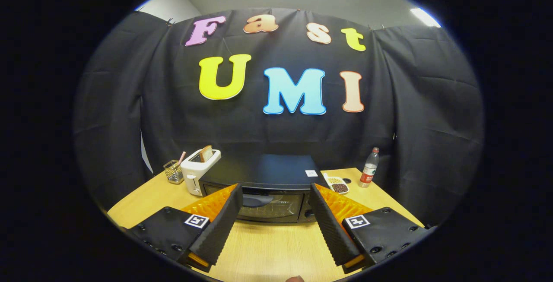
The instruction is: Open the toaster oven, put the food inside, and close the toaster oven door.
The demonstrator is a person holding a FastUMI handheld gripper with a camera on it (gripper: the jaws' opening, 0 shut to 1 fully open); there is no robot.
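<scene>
A black toaster oven [265, 178] stands on the wooden table [268, 247], its glass door [270, 206] closed and its handle [257, 200] facing me. My gripper [275, 193] is open, with nothing between its fingers. The fingertips frame the oven's front from a short way off, one on each side of the door. A small white dish [337, 185] with brown and pale food sits just right of the oven.
A white pop-up toaster [198, 170] holding a slice of bread stands left of the oven, with a wire cup [173, 172] beside it. A plastic bottle [369, 167] with a red label stands at the table's far right. Black cloth walls close in behind.
</scene>
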